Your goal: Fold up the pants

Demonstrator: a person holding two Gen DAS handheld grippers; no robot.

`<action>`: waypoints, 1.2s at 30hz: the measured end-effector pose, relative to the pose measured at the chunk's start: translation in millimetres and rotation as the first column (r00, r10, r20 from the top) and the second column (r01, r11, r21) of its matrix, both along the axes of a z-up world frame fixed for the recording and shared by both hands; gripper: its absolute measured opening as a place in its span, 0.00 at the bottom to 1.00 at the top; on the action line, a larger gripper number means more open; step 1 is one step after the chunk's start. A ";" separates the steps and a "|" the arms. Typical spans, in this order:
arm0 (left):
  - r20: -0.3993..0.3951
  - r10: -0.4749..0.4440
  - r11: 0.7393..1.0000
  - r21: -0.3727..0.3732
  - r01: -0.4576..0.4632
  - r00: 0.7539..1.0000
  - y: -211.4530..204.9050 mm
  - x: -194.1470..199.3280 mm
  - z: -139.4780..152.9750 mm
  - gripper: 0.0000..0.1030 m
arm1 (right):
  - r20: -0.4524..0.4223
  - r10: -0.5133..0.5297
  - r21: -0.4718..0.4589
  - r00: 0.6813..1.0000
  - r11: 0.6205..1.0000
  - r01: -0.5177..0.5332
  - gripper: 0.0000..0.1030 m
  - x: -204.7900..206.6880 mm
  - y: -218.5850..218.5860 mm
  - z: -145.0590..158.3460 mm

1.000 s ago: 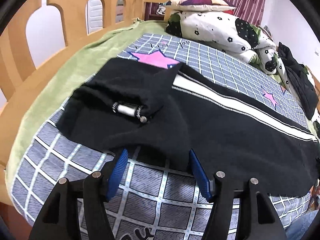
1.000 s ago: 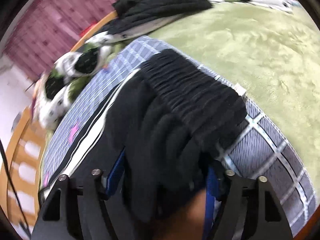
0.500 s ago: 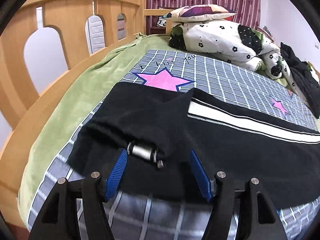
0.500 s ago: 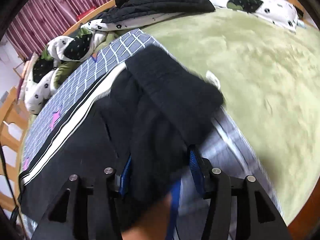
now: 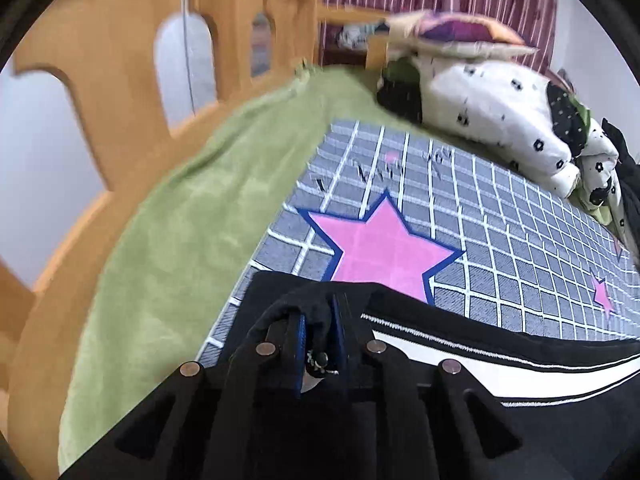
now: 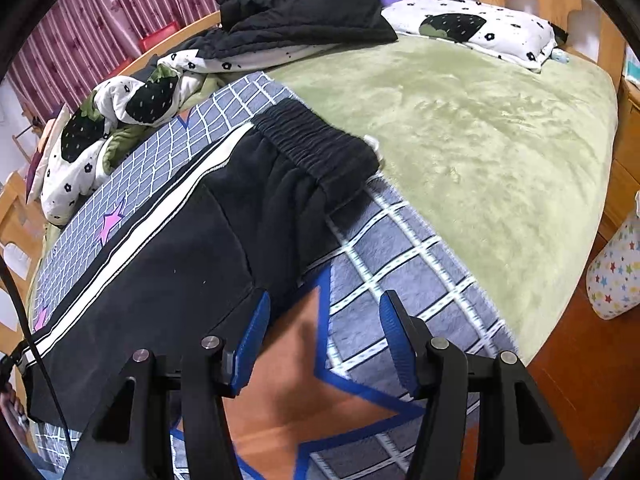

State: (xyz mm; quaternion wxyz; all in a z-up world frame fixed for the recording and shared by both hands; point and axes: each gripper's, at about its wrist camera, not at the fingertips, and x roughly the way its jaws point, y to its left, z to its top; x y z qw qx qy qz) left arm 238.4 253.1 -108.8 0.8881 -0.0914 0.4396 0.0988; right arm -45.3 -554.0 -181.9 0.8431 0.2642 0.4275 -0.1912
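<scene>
Left gripper (image 5: 318, 334) jaws closing, pinching a bunch of hem fabric on the black pants (image 6: 152, 280); right gripper (image 6: 320, 336) jaws opening, nothing between them. Pants lie flat on the grid blanket (image 5: 500, 216). Step: hem grab, probably to carry it toward the waistband (image 6: 316, 144), which only the right view shows.
</scene>
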 end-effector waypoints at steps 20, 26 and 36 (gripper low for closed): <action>0.126 -0.054 0.836 -0.537 0.114 0.991 -9.0 -204.5 -36.8 0.58 | 0.129 0.104 0.003 0.986 0.994 -0.105 0.54 28.5 47.7 54.7; 0.069 0.094 0.786 -0.618 -0.031 0.993 5.7 -186.5 -83.5 0.56 | 0.134 0.126 -0.001 0.983 0.992 -0.127 0.54 29.0 57.5 60.7; 0.191 0.149 0.909 -0.413 -0.058 0.970 30.9 -169.3 -28.0 0.09 | 0.116 0.113 0.023 0.987 0.993 -0.116 0.54 21.8 62.2 56.0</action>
